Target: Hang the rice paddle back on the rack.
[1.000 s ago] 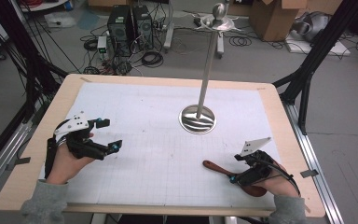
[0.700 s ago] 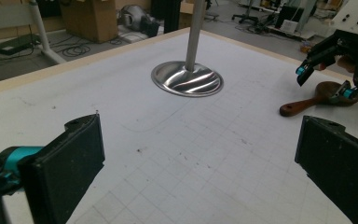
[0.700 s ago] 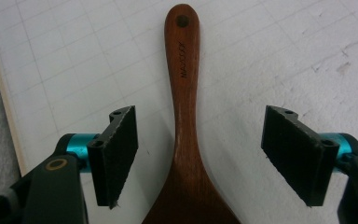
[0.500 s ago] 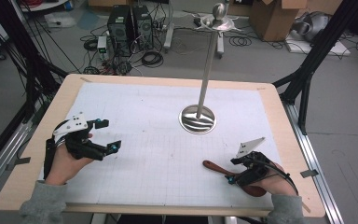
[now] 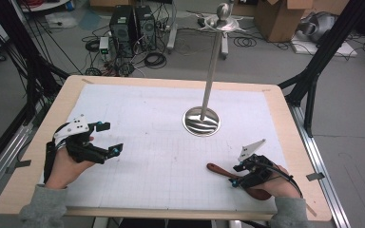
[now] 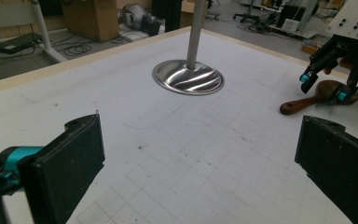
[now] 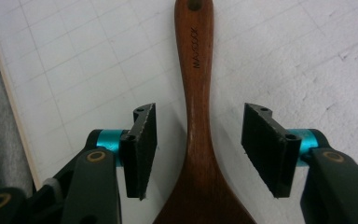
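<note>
A brown wooden spoon (image 5: 218, 170) (image 7: 196, 93) (image 6: 307, 99) lies flat on the white gridded mat at the front right, its handle pointing left in the high view. My right gripper (image 5: 237, 175) (image 7: 198, 149) straddles the neck of the spoon; its jaws have just been closing, and gaps still show between both pads and the wood. At the front left my left gripper (image 5: 111, 137) (image 6: 200, 177) hovers wide open with nothing between its jaws.
A tall metal stand (image 5: 211, 66) rises from a round shiny base (image 5: 202, 121) (image 6: 188, 78) at the mat's middle right. The wooden table edge (image 5: 294, 142) frames the mat (image 5: 147, 123). Cables, computers and boxes lie on the floor beyond.
The right gripper's jaws have narrowed around the spoon's neck. Both hands have stayed where they were.
</note>
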The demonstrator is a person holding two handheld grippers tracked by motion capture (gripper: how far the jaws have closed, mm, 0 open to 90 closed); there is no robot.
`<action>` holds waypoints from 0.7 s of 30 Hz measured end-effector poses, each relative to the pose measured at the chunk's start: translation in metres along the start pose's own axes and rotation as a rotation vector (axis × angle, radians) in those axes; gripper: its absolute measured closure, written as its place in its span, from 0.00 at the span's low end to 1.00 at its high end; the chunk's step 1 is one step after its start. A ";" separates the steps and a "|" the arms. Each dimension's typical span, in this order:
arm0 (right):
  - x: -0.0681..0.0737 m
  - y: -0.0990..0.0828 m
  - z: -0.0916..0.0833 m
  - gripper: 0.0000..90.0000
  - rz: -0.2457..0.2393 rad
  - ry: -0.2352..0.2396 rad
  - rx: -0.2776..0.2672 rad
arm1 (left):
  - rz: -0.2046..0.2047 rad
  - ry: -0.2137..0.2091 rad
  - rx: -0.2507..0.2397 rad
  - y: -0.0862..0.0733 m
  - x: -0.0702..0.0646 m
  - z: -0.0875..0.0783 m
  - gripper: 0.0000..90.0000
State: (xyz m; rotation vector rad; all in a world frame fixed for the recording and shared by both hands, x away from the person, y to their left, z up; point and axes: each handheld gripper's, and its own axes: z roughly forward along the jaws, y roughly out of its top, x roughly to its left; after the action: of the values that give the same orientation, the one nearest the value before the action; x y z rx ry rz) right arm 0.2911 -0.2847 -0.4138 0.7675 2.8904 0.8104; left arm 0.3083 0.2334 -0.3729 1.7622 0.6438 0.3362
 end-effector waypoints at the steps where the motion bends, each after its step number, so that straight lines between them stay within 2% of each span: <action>1: 0.000 0.001 0.000 0.52 -0.005 0.002 0.004 | 0.002 0.000 0.001 0.000 0.000 0.000 0.02; 11: 0.002 0.006 0.005 0.60 -0.016 -0.001 0.063 | -0.002 0.008 0.001 -0.002 0.000 -0.004 0.02; 21: 0.004 0.009 0.005 0.64 -0.036 -0.025 0.090 | 0.002 0.011 0.004 -0.002 0.000 -0.005 0.02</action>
State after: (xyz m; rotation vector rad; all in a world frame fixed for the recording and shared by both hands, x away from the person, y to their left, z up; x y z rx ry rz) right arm 0.2925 -0.2739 -0.4139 0.7248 2.9264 0.6666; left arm 0.3055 0.2380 -0.3736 1.7659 0.6513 0.3463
